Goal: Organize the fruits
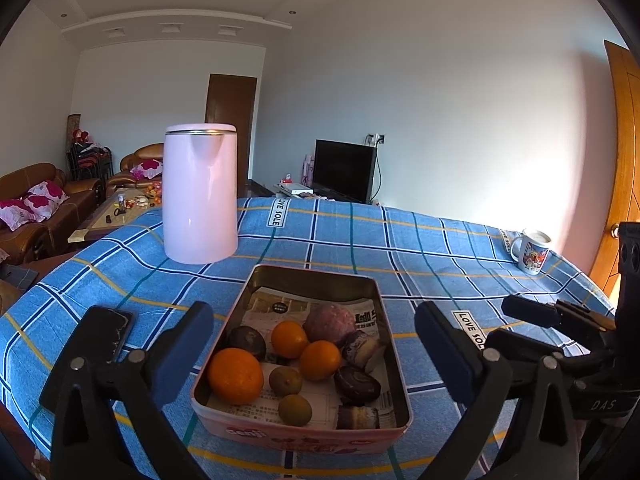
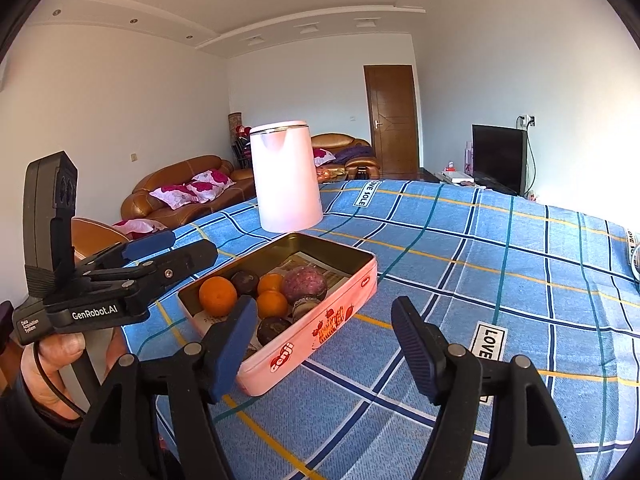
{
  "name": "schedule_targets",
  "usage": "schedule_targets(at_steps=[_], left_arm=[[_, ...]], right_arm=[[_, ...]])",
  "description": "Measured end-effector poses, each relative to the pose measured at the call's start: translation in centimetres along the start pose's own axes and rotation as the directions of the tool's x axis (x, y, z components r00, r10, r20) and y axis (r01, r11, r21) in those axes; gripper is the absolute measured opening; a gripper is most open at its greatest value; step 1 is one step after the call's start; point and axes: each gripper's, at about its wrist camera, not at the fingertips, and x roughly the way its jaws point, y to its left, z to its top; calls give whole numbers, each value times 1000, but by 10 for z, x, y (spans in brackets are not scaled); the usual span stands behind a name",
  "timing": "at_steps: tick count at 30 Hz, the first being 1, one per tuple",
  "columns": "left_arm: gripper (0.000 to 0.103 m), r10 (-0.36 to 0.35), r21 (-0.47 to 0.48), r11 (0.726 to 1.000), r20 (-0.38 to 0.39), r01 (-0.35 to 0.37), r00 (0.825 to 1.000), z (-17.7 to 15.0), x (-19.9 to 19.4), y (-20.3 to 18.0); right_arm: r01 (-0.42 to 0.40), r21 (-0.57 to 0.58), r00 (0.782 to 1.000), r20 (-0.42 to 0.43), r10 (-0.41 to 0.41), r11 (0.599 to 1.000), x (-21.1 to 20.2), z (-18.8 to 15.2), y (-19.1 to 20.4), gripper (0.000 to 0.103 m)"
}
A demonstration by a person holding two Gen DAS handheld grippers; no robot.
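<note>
- Left gripper (image 2: 188, 246): black frame, blue finger pads, silver screws, white "GenRobot.AI" lettering.
- Right gripper (image 2: 324, 344): matching black arms, ribbed blue pads.
- Bare-skinned hand (image 2: 60, 356), black cable.

Blue plaid tablecloth (image 1: 400, 248) carries a pink tin (image 1: 304, 436), pink kettle (image 1: 200, 196), phone (image 1: 116, 328) and mug (image 1: 530, 250)

A tall pink plastic kettle (image 1: 200, 194) stands just beyond the open pink metal tin (image 1: 304, 432) at 11 o'clock, blocking that approach. A black phone (image 1: 116, 330) lies at 9 o'clock. Checked blue cloth on the worktop (image 1: 432, 256) lies bare toward 1 o'clock, up to a white printed mug (image 1: 530, 250).
</note>
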Motion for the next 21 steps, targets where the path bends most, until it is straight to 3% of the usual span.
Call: schedule_targets(at_steps=[21], left_arm=[[103,-8,20,1000,-8,8,1000,-2,0,-9]], right_arm=[[26,23,1000,-2,-26,999,-7,-9,-14,71]])
